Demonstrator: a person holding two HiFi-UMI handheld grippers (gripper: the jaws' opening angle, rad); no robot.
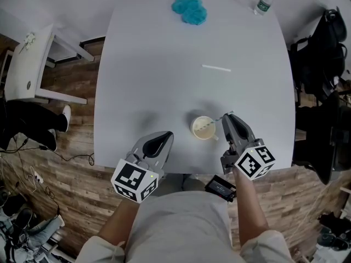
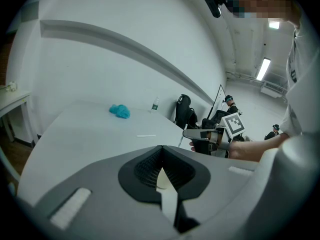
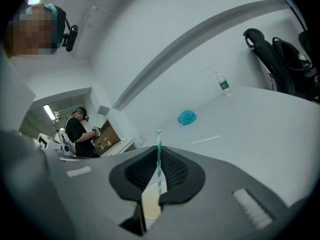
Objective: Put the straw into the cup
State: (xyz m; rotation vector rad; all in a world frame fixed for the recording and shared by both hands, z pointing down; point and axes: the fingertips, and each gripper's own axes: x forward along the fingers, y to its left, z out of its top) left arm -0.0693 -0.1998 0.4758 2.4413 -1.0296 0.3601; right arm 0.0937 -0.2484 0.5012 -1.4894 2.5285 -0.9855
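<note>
Most of the tabletop (image 1: 142, 64) is seen bare, so a wide way is given across its middle and left side. Room at the far edge is taken up by a blue fluffy thing (image 1: 189, 10), and the far right corner is blocked by a bottle (image 1: 265, 1). A thin white strip (image 1: 216, 67) is laid flat right of the middle. By the near edge the cup (image 1: 203, 127) is hemmed in. The left gripper (image 1: 169, 136) is placed near one side and the right gripper (image 1: 225, 116) near the other. A straw (image 1: 213, 120) pinched in the right gripper is slanted over the rim. The cup's far side is not blocked.
</note>
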